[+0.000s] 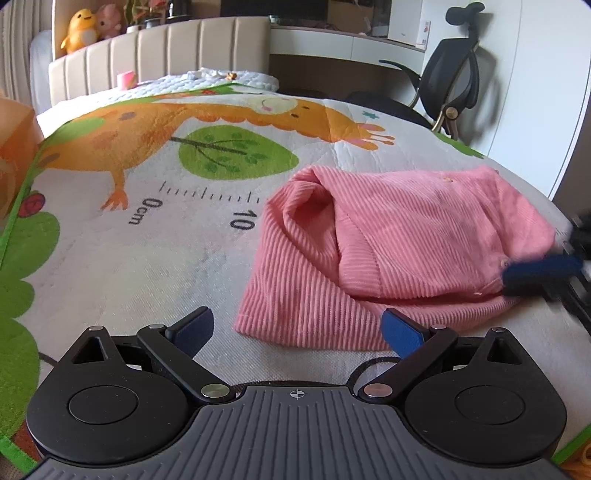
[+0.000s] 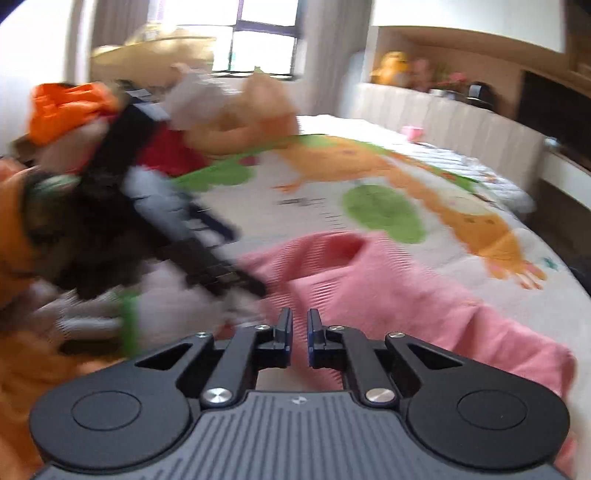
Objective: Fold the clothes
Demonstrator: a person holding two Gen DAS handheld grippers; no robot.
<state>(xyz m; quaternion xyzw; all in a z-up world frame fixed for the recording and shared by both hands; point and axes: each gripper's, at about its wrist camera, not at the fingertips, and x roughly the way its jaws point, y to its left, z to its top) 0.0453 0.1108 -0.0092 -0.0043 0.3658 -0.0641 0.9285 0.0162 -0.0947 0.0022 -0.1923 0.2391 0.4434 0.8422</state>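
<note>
Left wrist view, left gripper (image 1: 297,328): in the near foreground, its two blue-padded fingers (image 1: 400,330) spread wide apart with nothing between them; the right-hand pad sits at the near edge of the garment, and whether it touches the cloth I cannot tell.

Left wrist view, pink garment (image 1: 399,254): a ribbed pink piece lying partly folded on the play mat, right of centre; a fold of cloth lies over its upper half, with small buttons showing along the right edge.

Left wrist view, right gripper (image 1: 539,275): blurred, entering from the right edge, its blue pads at the right side of the garment beside a button; how far apart they are I cannot tell from here.

Left wrist view, play mat (image 1: 147,229): white quilted cover with an orange cartoon animal, a green tree and a printed ruler marked 0cm and 10.

Left wrist view, surroundings: a yellow plush toy (image 1: 79,31) on the far left shelf; a black office chair (image 1: 454,81) at far right.

Right wrist view, right gripper (image 2: 300,328): fingers almost together, only a narrow gap left; nothing visible between them.

Right wrist view, pink garment (image 2: 388,291): directly beyond and right of the fingers, blurred by motion.

Right wrist view, left gripper (image 2: 207,254): a dark blurred shape at left, reaching towards the garment's left edge; a pile of clothes (image 2: 74,107) lies behind it.
</note>
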